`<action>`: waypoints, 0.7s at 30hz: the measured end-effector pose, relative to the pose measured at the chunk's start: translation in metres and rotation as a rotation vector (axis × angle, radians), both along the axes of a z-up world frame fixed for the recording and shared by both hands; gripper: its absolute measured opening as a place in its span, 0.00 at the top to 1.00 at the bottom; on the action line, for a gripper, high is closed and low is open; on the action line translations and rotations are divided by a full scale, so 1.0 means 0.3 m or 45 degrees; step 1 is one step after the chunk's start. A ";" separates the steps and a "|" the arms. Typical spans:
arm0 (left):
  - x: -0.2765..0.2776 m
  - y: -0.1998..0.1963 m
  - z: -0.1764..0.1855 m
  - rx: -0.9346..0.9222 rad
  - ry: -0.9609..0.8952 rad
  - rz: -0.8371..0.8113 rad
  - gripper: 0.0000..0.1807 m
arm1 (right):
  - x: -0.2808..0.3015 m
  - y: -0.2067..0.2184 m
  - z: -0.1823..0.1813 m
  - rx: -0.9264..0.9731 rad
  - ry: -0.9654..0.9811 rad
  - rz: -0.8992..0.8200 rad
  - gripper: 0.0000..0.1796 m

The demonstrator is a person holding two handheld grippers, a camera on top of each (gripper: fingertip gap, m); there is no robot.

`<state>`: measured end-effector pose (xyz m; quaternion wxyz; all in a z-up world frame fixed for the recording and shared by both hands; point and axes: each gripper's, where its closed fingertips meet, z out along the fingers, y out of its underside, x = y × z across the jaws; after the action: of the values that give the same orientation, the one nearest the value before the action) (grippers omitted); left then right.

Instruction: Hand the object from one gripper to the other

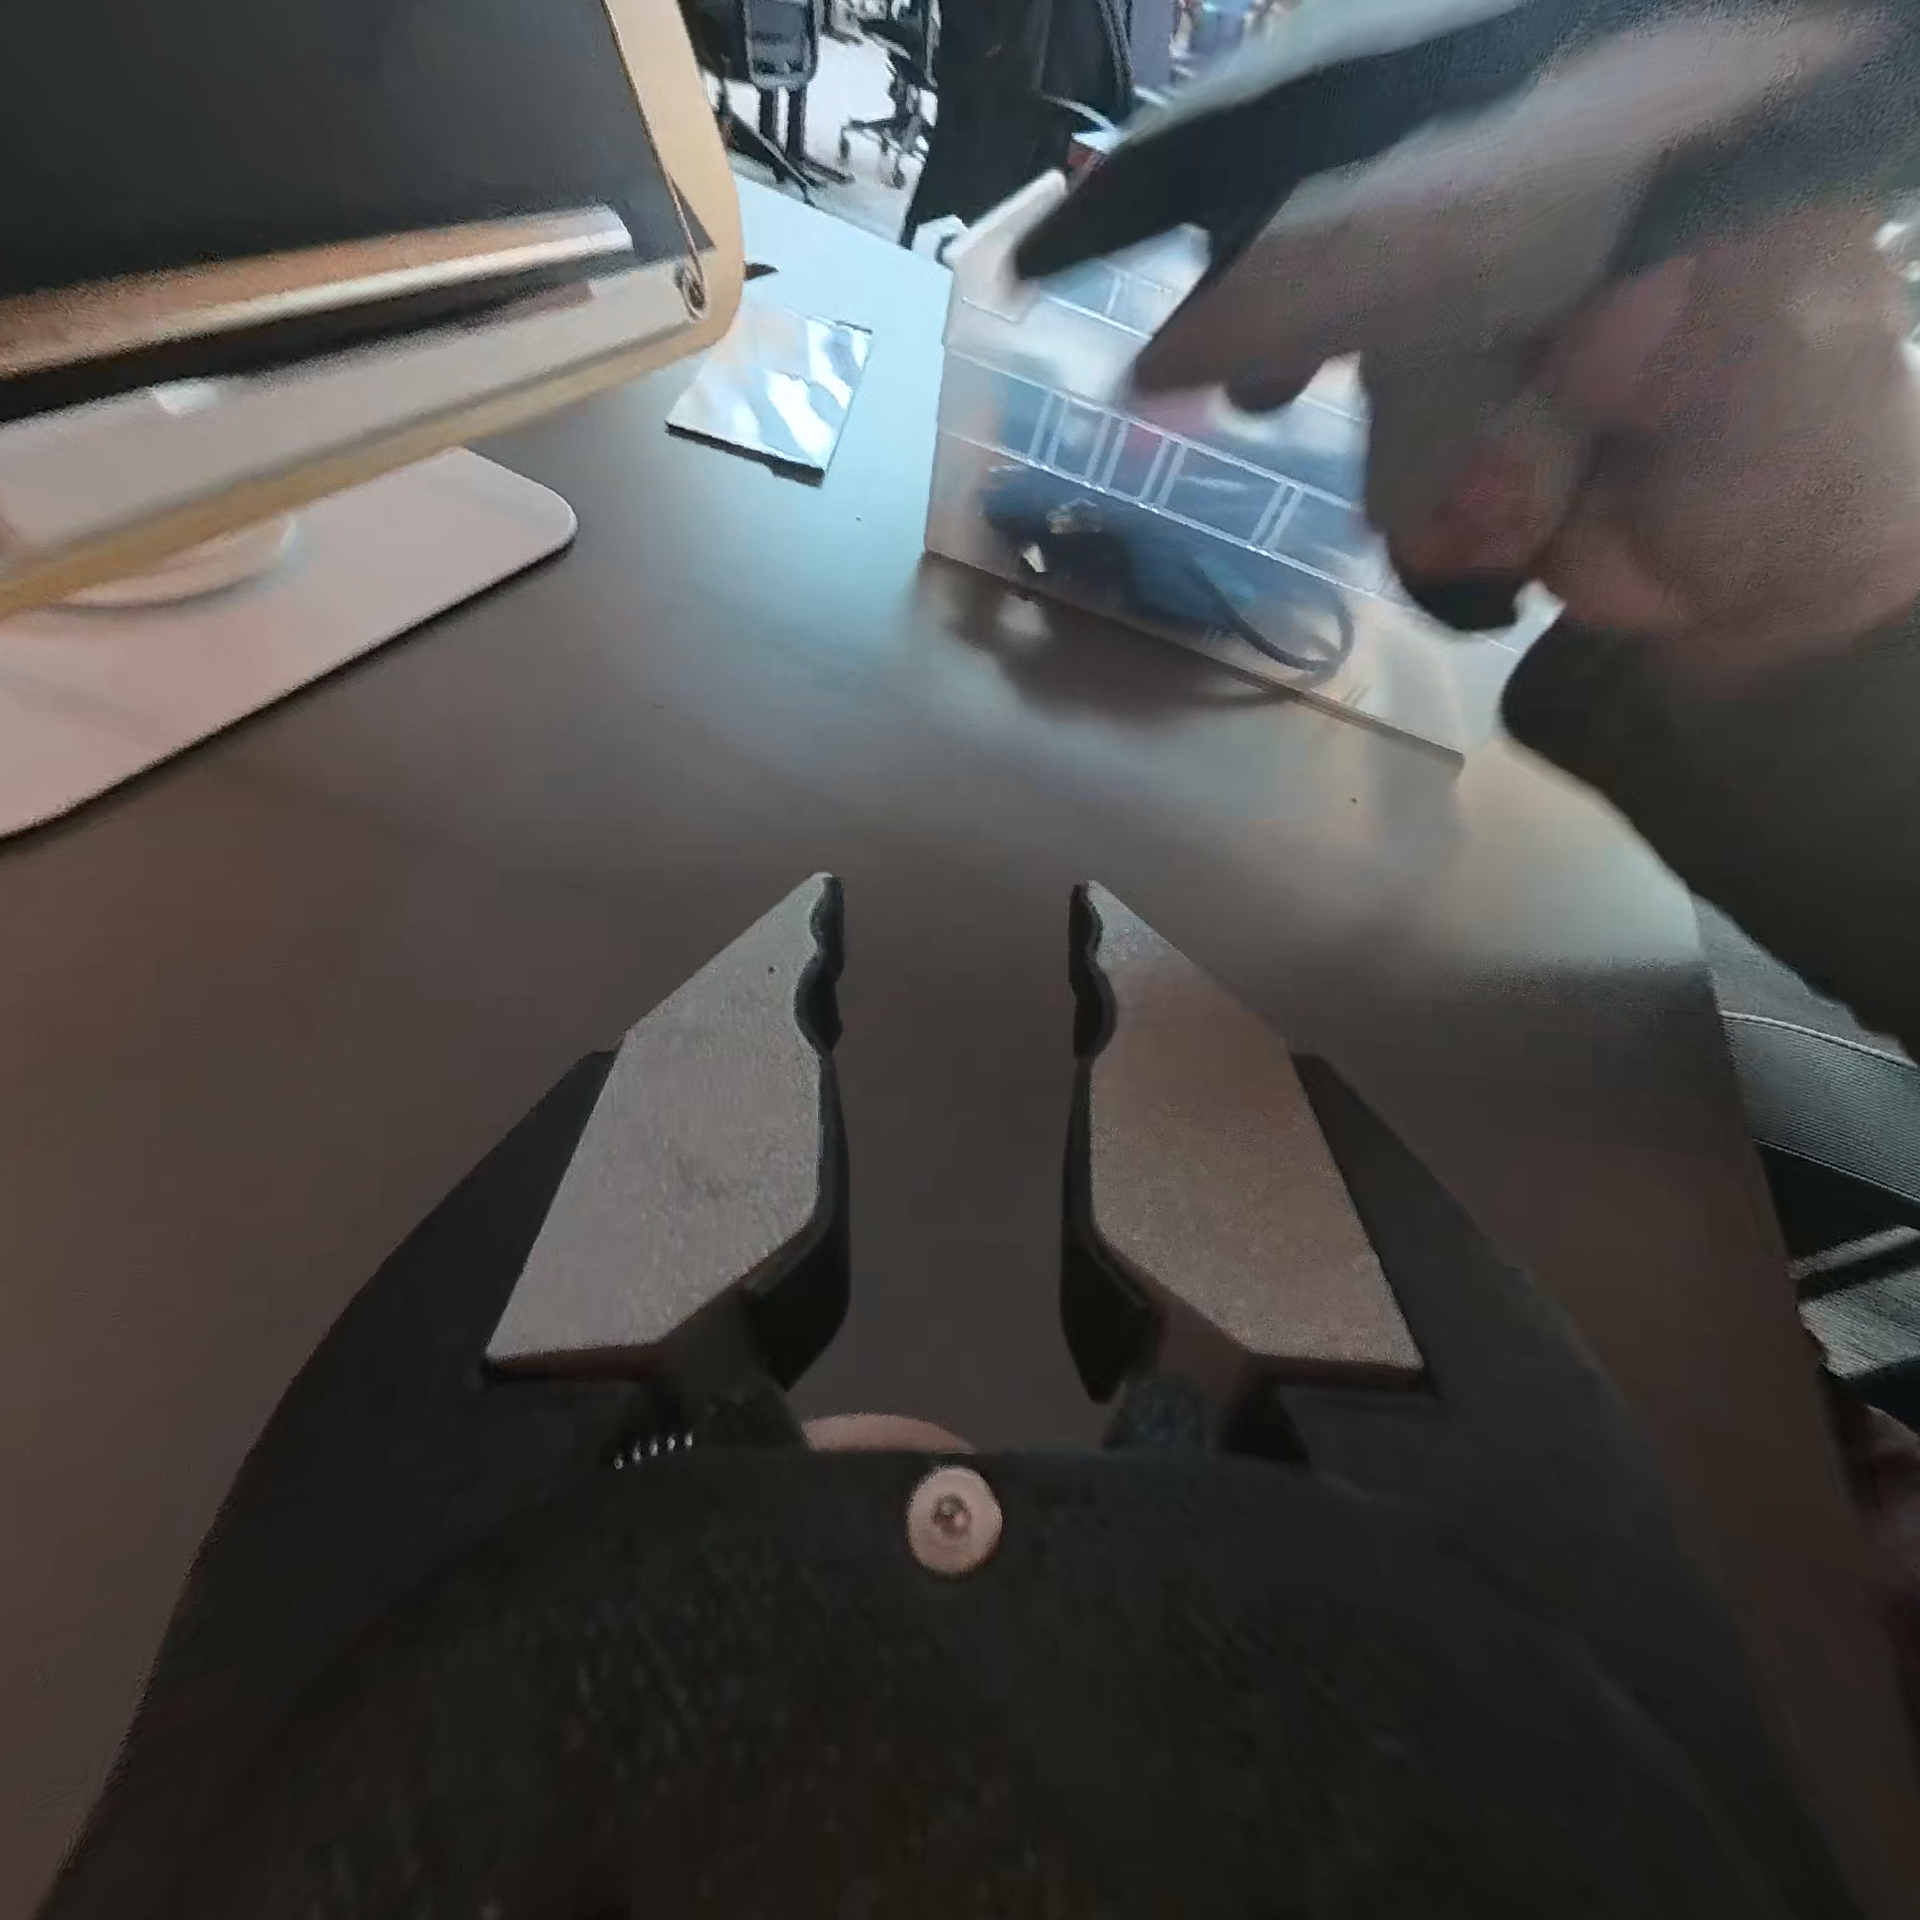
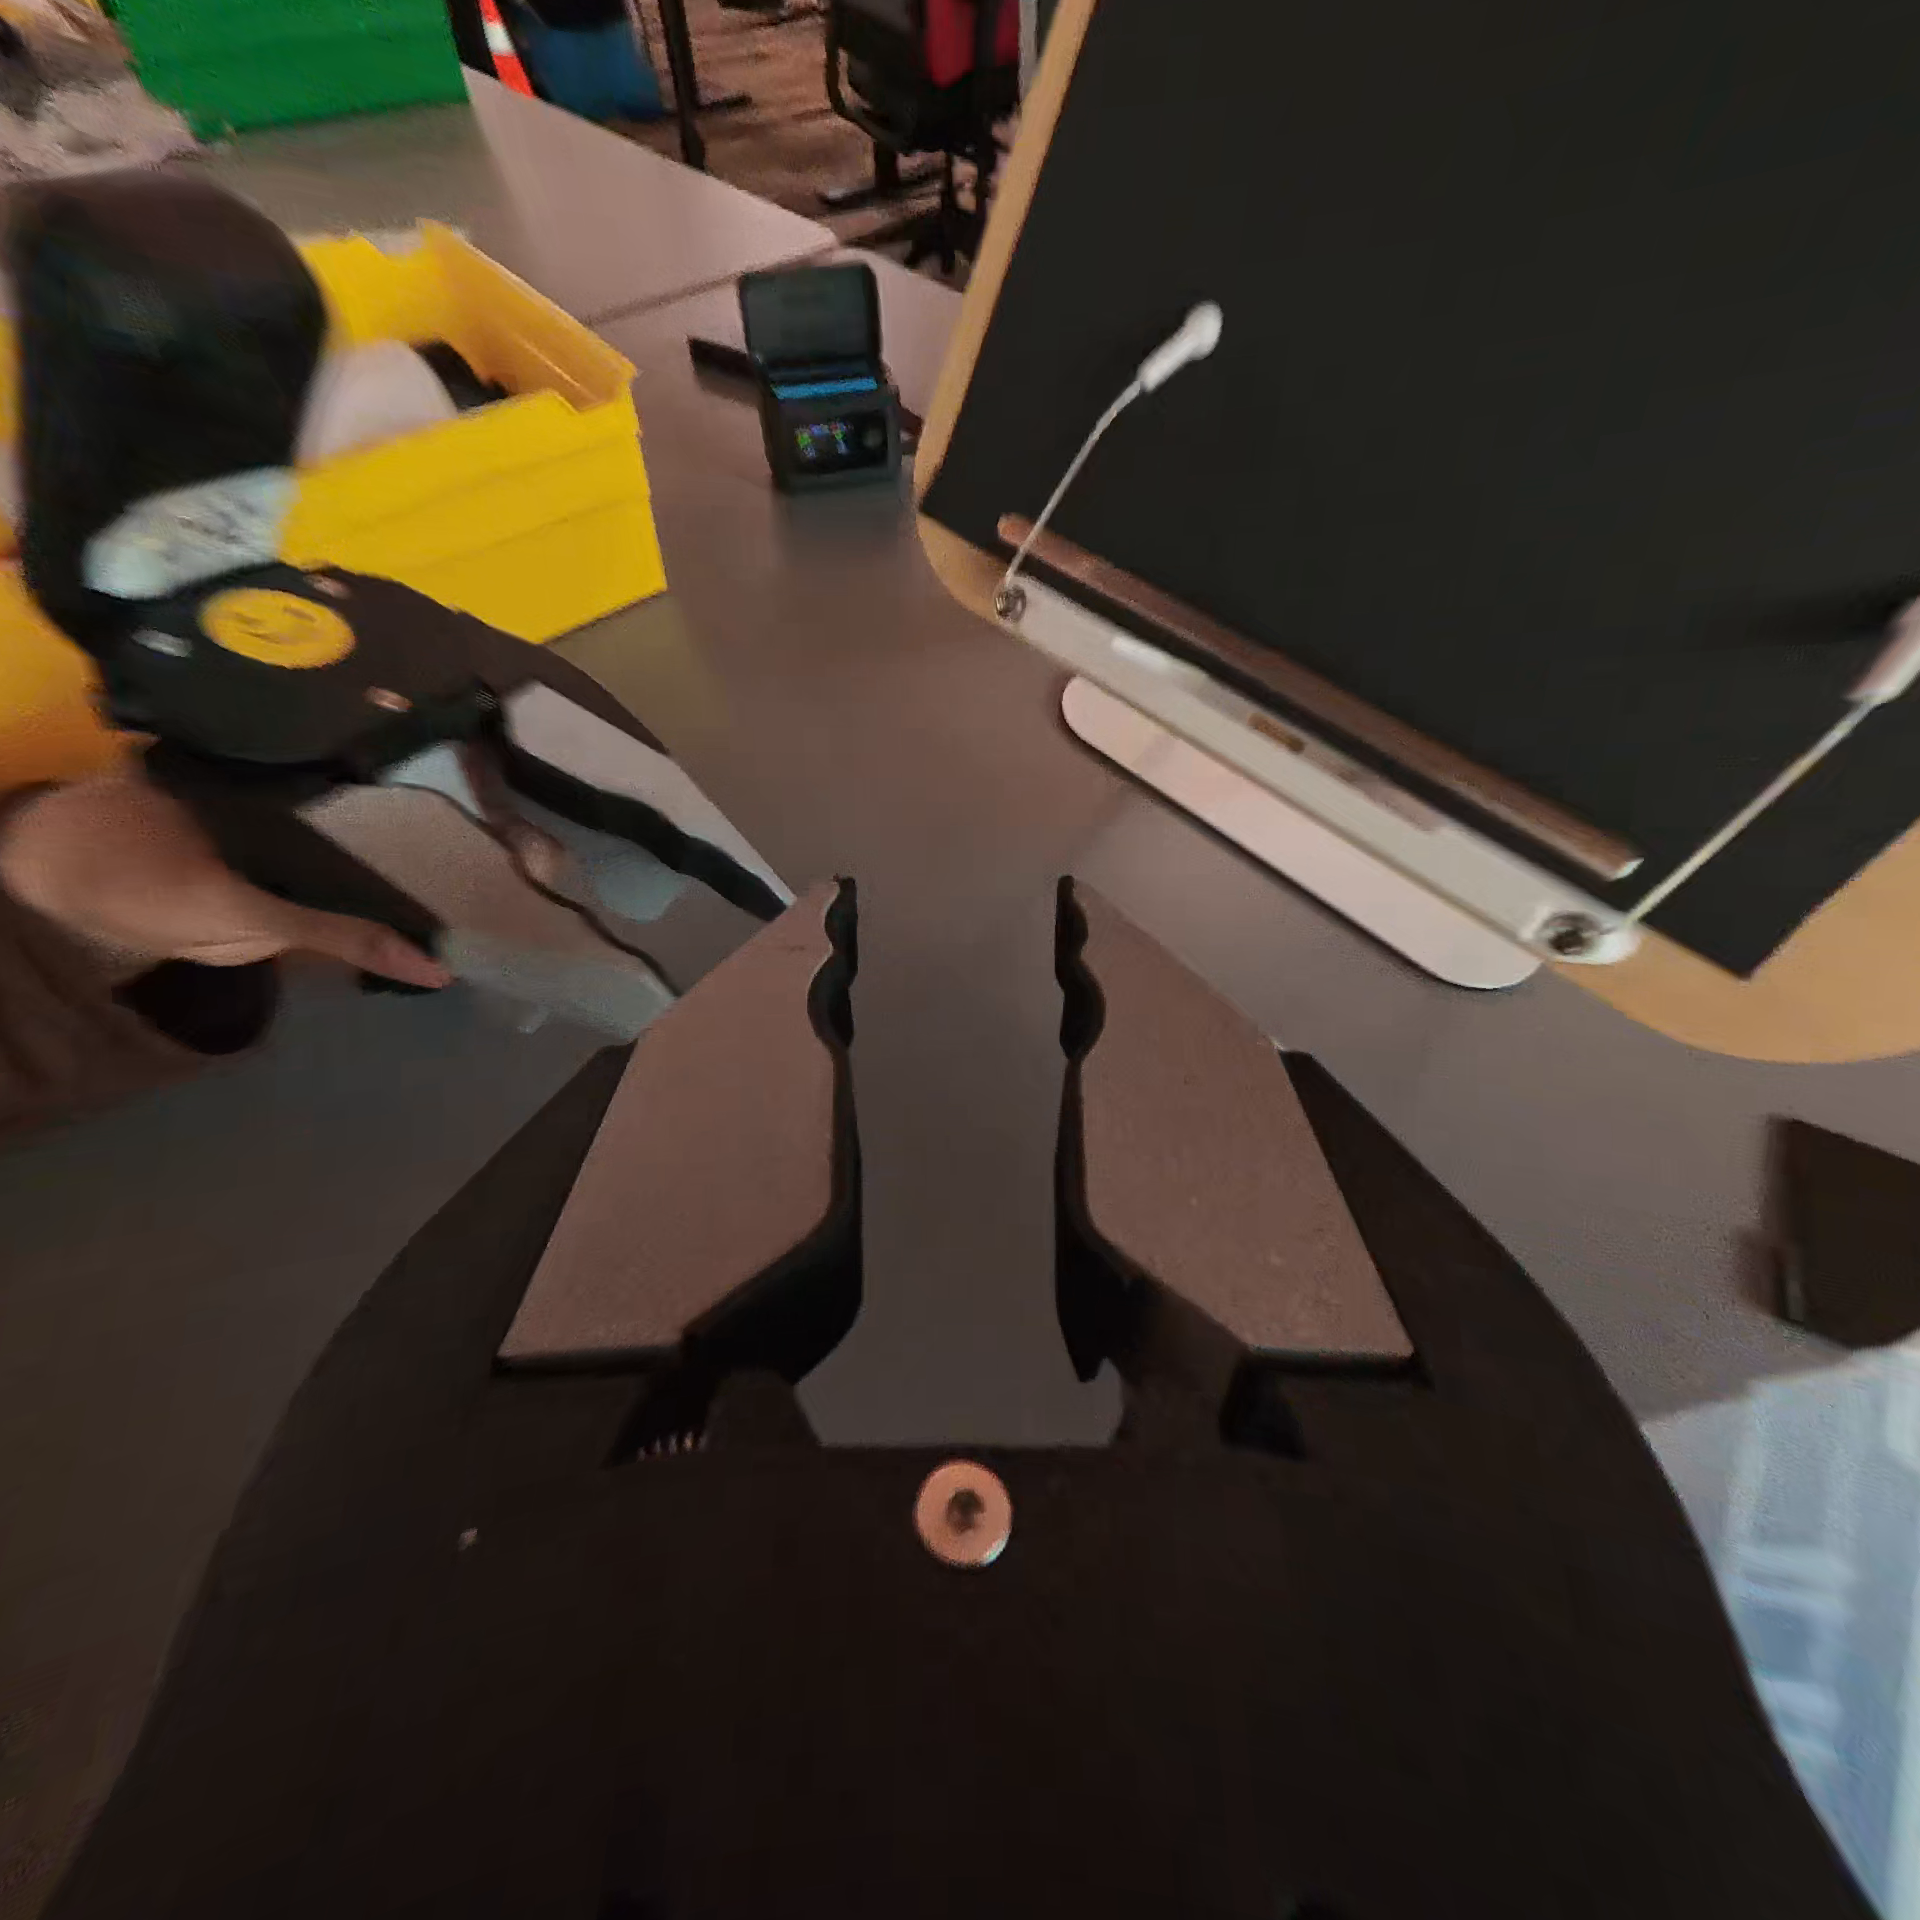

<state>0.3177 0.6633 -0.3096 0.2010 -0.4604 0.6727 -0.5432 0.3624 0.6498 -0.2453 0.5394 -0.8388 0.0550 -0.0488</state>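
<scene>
Left hand-held gripper [image 1: 956, 904]: jaws parted by a moderate gap, nothing between them, only dark worktop [image 1: 727, 748] showing through. Finger faces flat, grey, grainy; inner edges black and scalloped near the tips. Right hand-held gripper [image 2: 954, 904]: same build, same moderate gap, also empty.

Landmark: the tablet stand [image 1: 312, 312], a dark panel with pale tan rim on a white rounded base, propped at a tilt.

Object to hand over: cannot tell which it is; neither gripper holds anything. Likeliest candidate, as a guess, is the clear plastic box [image 1: 1143, 447] to the right of the stand in the left wrist view. It has ribbed, stiff-looking walls and dark cable-like contents inside, blurred. Judged light, rigid, somewhat slippery; best taken across a wall edge or rim rather than a broad face, which looks wider than the jaws.

A blurred hand [image 1: 1558, 343] with the other gripper passes over that box. A small shiny square card [image 1: 774, 400] lies between stand and box.

Right wrist view, left of the stand: small black device [image 2: 826, 390] with lit screen, then a yellow bin [image 2: 499, 468], hard plastic.
</scene>
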 end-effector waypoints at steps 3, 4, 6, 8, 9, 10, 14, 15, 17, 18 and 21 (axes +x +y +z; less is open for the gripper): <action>0.001 0.035 0.037 0.030 -0.069 0.063 0.78 | 0.040 0.073 -0.142 0.011 0.050 -0.058 0.81; -0.001 0.041 0.048 0.042 -0.086 0.075 0.78 | 0.058 0.080 -0.184 -0.003 0.049 -0.083 0.81; -0.003 0.041 0.065 0.066 -0.118 0.084 0.78 | 0.061 0.086 -0.238 -0.074 0.080 -0.078 0.79; -0.004 0.030 0.069 0.092 -0.131 0.076 0.78 | 0.060 0.083 -0.267 -0.099 0.046 -0.074 0.78; -0.005 0.022 0.063 0.110 -0.125 0.067 0.77 | 0.064 0.077 -0.294 -0.141 0.028 -0.082 0.78; -0.007 0.014 0.058 0.130 -0.118 0.062 0.77 | 0.065 0.072 -0.322 -0.185 0.026 -0.080 0.78; -0.044 -0.032 0.051 0.150 -0.108 0.044 0.75 | 0.053 0.071 -0.382 -0.263 0.066 -0.054 0.77; -0.077 -0.059 0.059 0.110 -0.099 0.012 0.74 | 0.050 0.072 -0.380 -0.260 0.058 -0.047 0.77; -0.165 -0.100 0.101 0.053 -0.099 -0.053 0.69 | 0.047 0.073 -0.377 -0.255 0.039 -0.041 0.78; -0.213 -0.104 0.128 0.057 -0.109 -0.064 0.68 | 0.044 0.074 -0.381 -0.264 0.039 -0.033 0.78; -0.355 -0.069 0.259 0.032 -0.145 -0.037 0.65 | 0.039 0.078 -0.396 -0.300 0.056 -0.017 0.74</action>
<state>0.2113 0.6425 -0.2318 0.2369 -0.4163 0.6735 -0.5630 0.3740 0.6731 -0.3642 0.4353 -0.8969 0.0664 -0.0402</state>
